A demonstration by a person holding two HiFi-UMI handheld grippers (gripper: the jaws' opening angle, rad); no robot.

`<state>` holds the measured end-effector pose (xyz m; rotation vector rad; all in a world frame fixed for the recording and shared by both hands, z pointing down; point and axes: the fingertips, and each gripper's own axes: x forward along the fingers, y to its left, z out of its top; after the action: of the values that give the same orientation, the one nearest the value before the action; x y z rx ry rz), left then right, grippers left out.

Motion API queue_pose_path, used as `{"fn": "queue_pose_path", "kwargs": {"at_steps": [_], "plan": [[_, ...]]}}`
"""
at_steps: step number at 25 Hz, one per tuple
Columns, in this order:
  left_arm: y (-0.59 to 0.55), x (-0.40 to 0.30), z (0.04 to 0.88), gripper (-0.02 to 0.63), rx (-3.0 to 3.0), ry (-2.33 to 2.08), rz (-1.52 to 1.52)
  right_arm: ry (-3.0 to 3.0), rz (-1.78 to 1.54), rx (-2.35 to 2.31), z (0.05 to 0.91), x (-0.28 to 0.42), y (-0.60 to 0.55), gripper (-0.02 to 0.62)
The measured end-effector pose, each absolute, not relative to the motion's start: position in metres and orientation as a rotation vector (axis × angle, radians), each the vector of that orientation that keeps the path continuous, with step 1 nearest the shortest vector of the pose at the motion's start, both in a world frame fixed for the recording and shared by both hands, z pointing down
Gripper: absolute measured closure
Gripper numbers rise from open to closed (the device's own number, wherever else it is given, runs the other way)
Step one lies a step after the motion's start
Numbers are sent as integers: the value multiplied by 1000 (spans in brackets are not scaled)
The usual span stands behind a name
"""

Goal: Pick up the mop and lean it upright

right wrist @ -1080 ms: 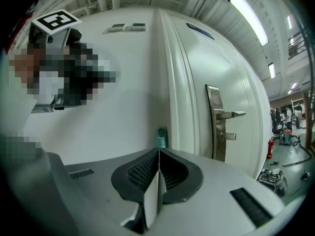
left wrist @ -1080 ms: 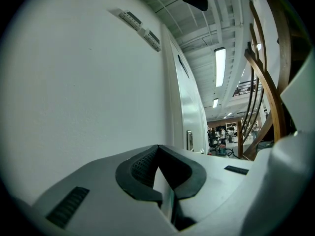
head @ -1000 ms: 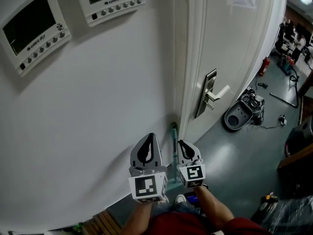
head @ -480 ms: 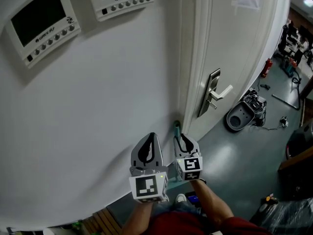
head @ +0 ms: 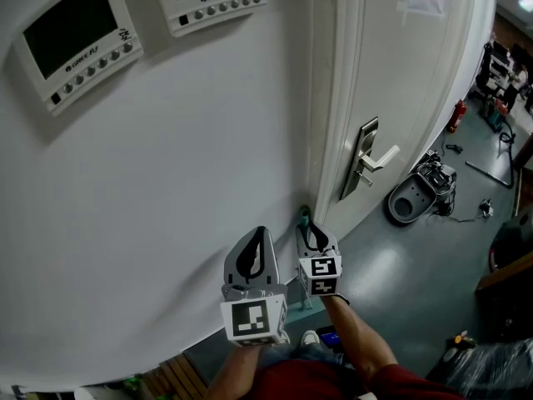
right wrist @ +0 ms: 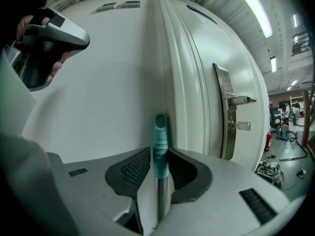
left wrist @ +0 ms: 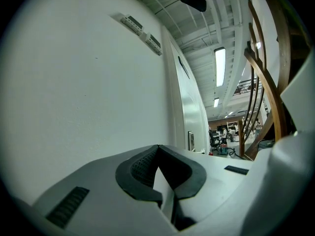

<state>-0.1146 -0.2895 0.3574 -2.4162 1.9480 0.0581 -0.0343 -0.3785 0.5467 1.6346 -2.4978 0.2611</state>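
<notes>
Left of the door frame (head: 329,98), two wall control panels (head: 75,36) sat high on the white wall; only the head view showed their screens and buttons. Below them, also left of the frame, the left gripper (head: 255,236) was held with its jaws together and nothing between them, which the left gripper view confirmed (left wrist: 157,149). Just against the frame's left edge the mop handle (head: 305,215) stood upright, its teal tip touching the wall. The head view showed little of it, but the right gripper view showed the handle (right wrist: 160,132) rising between the right gripper's (right wrist: 158,154) jaws, which had just been opening and stood apart around it. Right of the frame, the lever door handle (head: 371,161) projected from the door.
</notes>
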Motion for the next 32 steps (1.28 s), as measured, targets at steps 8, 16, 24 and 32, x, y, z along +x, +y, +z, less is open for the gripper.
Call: {"fn": "queue_pose_path", "kwargs": {"at_steps": [8, 16, 24, 32], "plan": [[-294, -119, 360, 593, -2414, 1961, 41, -2403, 173, 1714, 551, -36, -385, 479], [-292, -114, 360, 594, -2420, 1956, 48, -2361, 186, 1740, 552, -34, -385, 483], [-292, -114, 361, 594, -2417, 1964, 52, -2395, 177, 1739, 546, -26, -366, 485], [-295, -112, 363, 594, -2419, 1971, 61, -2449, 141, 1759, 536, -15, -318, 485]]}}
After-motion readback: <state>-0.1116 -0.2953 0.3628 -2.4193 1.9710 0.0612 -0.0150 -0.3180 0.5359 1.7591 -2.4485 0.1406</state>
